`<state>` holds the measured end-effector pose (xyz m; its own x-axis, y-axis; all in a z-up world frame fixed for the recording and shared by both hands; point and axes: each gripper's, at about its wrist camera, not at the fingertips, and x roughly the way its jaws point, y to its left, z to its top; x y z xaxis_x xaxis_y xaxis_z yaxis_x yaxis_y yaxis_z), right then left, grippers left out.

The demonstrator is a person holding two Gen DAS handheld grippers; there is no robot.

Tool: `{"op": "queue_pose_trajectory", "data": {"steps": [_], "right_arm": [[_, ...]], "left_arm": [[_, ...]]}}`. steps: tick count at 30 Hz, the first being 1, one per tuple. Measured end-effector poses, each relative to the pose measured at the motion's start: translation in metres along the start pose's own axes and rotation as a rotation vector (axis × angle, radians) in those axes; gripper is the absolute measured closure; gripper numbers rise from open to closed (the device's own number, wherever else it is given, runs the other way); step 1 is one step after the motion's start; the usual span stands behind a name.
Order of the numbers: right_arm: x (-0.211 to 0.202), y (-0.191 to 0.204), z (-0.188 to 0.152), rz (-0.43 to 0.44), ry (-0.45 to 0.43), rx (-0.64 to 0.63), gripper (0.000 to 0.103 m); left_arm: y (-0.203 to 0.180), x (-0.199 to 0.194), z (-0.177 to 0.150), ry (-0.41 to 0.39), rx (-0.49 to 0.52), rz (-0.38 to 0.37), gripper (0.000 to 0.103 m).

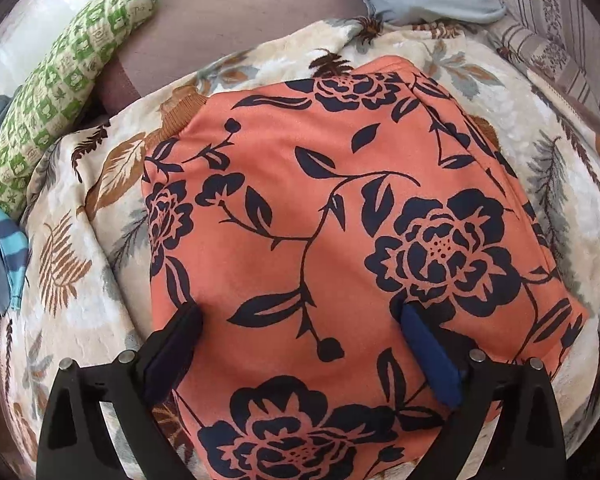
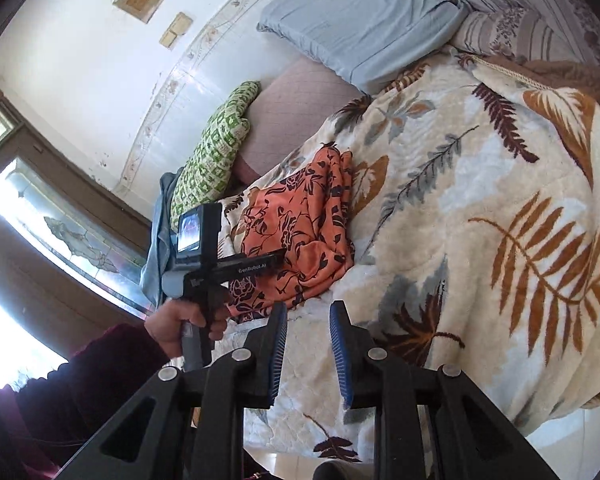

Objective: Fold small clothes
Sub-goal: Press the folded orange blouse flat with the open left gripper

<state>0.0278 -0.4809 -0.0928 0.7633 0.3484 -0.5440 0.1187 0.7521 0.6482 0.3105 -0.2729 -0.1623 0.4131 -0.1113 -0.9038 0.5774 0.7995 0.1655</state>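
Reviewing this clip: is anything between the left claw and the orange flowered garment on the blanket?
Nothing visible. The left claw hangs wide open directly over the orange garment, its fingers straddling bare cloth. The green pillow lies off to the side, and the right claw is apart over the blanket.

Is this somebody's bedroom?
Probably yes, a bedroom at home: a leafy fleece blanket covers what looks like a bed, a blue pillow lies at its head, and an orange flowered garment rests on the blanket.
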Motion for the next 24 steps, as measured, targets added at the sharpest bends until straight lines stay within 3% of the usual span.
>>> {"op": "queue_pose_trajectory", "data": {"steps": [5, 14, 24], "right_arm": [[-0.001, 0.009, -0.003, -0.035, 0.006, -0.027, 0.078], [-0.037, -0.01, -0.025, -0.028, -0.03, 0.115, 0.078], [-0.036, -0.005, -0.041, -0.088, 0.036, 0.111, 0.078]], "left_arm": [[-0.003, 0.005, -0.002, 0.012, 0.011, 0.027, 0.0], [-0.001, 0.002, -0.008, 0.008, -0.013, 0.033, 0.0], [0.006, -0.019, -0.021, -0.009, -0.067, -0.003, 0.0]]}}
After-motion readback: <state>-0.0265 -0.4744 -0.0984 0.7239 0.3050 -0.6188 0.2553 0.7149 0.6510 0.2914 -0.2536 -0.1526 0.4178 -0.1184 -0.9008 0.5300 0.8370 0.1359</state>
